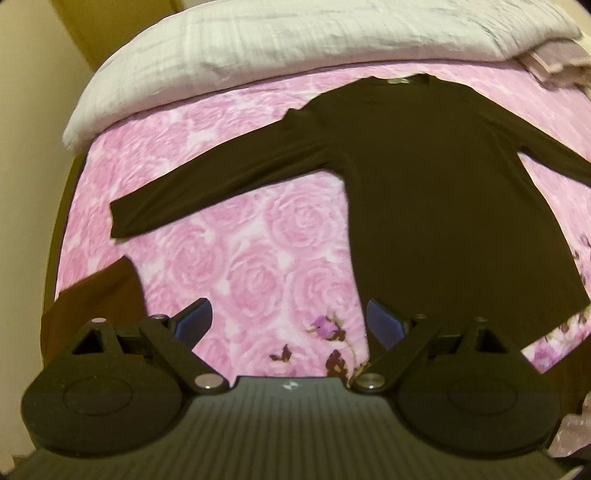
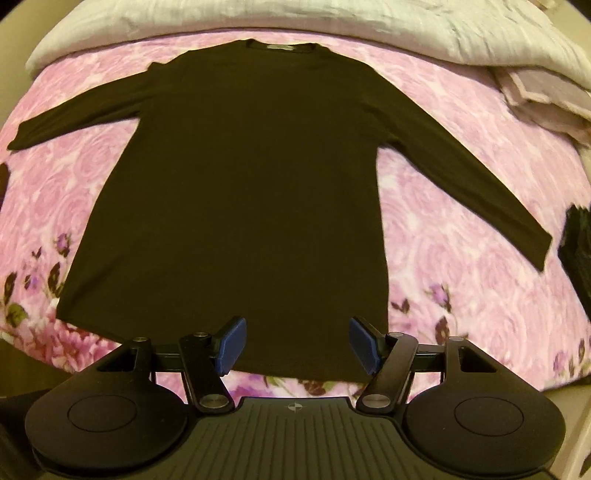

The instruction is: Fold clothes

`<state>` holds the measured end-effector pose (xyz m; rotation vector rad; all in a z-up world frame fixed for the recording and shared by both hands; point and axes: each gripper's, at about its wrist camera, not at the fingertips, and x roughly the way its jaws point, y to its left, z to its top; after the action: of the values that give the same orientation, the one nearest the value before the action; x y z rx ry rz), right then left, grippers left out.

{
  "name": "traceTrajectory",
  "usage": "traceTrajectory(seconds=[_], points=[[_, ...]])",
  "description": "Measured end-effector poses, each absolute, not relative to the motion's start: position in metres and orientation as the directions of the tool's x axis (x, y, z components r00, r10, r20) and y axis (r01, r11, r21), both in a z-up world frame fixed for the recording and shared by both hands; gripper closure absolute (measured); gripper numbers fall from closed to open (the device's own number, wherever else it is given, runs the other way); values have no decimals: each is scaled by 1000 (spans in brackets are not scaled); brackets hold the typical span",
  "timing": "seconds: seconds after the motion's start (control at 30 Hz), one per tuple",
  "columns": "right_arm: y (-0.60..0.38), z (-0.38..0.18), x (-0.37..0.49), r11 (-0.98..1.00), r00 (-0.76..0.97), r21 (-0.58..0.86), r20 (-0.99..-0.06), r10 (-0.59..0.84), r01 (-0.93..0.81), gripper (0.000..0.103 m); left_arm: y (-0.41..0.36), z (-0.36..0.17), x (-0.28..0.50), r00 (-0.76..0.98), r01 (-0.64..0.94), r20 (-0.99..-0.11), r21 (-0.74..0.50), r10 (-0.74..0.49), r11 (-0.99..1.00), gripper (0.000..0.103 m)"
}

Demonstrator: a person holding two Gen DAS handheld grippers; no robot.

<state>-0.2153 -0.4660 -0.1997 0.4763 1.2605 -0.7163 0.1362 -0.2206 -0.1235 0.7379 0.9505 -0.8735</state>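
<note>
A dark brown long-sleeved knit top point(image 2: 243, 177) is laid flat on a bed covered by a pink rose-patterned blanket point(image 1: 258, 266), with its neckline at the far end and both sleeves spread outward. No containers are seen. The right tongs point(image 2: 295, 343) are held wide apart, nothing between the blue pads point(image 2: 231, 345), just above the near hem of the top, whose edge runs directly ahead of them. The left tongs point(image 1: 290, 325) are likewise spread wide and empty, held over bare blanket to the left of the garment's body, with the hem's left corner just beside their right pad. The left sleeve extends ahead and to the left of the left tongs, and open blanket is left beneath it. The right sleeve reaches far to the right of the right tongs, toward the bed's edge. A crumpled pale grey-white quilt point(image 2: 369, 26) is bunched beyond the neckline, and a cream wall point(image 1: 33, 92) is seen at the far left.
</note>
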Motion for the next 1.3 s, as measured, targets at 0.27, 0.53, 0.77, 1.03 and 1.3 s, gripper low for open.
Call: traceTrajectory(seconds=[0.27,0.53,0.77,1.03,1.3], points=[[-471,-215,-188,788,167,-46,-968,-186,614,38,-182,-121,148,363,806,-897,166,-252,569,14],[-447,-221,-105,859,259,-27,-948,-184,512,38,-152,-132,208,390,790,-886,181,-252,586,14],[-396,-218,28,942,383,-102,-896,-227,319,38,-152,-153,325,386,839,-868,189,-313,510,14],[-309,-277,225,992,574,-122,-814,-87,-23,38,-137,-199,464,446,841,-833,264,-328,473,14],[-258,-356,374,944,650,-208,-760,9,-256,56,-110,-232,540,482,802,-830,287,-282,524,14]])
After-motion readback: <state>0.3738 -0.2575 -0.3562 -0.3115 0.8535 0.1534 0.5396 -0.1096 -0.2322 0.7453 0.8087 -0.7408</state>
